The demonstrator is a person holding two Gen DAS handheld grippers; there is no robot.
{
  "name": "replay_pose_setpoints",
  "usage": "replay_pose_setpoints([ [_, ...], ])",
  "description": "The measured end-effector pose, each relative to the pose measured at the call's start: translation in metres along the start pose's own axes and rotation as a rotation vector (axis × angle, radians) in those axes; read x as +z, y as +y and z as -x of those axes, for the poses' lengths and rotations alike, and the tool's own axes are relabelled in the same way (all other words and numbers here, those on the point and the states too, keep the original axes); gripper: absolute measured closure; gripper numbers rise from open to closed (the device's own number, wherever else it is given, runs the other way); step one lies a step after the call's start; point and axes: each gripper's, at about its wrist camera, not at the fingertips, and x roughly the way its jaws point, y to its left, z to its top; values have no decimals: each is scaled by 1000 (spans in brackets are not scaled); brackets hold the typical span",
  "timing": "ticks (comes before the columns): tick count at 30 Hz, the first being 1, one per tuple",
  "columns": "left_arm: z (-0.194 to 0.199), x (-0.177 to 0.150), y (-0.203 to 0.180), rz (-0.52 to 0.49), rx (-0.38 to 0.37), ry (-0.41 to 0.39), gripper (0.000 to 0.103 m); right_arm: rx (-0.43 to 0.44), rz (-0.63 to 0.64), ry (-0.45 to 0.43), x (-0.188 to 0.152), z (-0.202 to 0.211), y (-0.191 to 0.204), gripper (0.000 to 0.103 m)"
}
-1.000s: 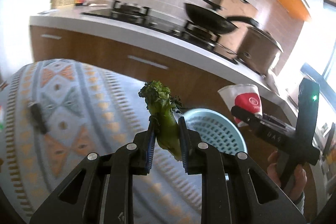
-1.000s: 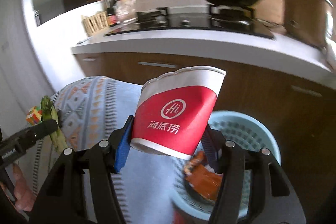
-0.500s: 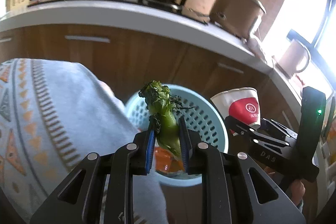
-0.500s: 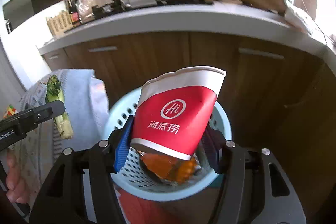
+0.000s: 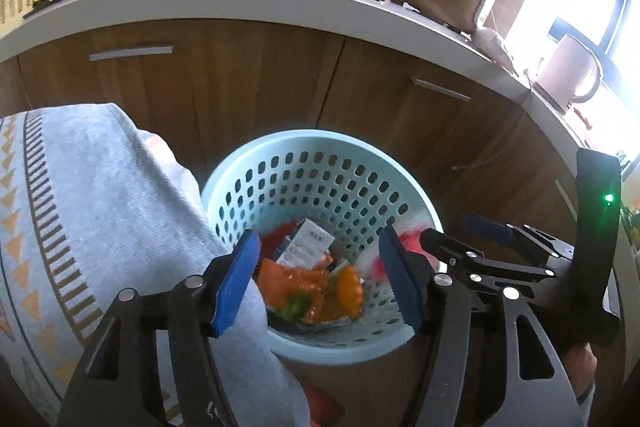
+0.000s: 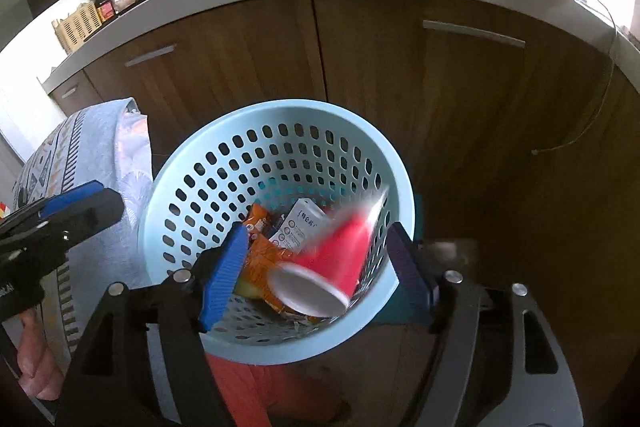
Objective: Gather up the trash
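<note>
Basket (image 6: 224, 163) holds red cup (image 6: 336, 259), orange wrappers (image 6: 260, 259)

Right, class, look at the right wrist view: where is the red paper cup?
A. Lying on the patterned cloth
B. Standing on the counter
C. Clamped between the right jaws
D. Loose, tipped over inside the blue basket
D: the red paper cup is blurred and tilted inside the blue basket, clear of the opening right jaws.

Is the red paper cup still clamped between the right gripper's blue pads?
No, the red paper cup is loose and blurred inside the light blue perforated plastic basket, between opening jaws.
</note>
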Motion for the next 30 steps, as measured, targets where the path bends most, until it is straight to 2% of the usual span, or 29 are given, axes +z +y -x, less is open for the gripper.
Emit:
replay_pose_setpoints([
  [6, 17, 2, 15, 40, 14, -34, 42, 15, -2, -49, 2, 13, 6, 35],
  [13, 59, -10, 29, 84, 86, -145, 29, 45, 32, -185, 3, 48, 35, 35],
  [17, 93, -24, 33, 79, 216, -252, 20, 34, 51, -256, 3, 67, 55, 35],
  [24, 124, -53, 37, 55, 449, -394, 19, 32, 65, -342, -5, 86, 79, 35],
  [27, 126, -61, 39, 38, 512, -433, 17, 15, 76, -368, -9, 89, 88, 35],
  [30, 123, -63, 44, 32, 531, -431, 17, 10, 80, -389, -13, 90, 95, 35],
])
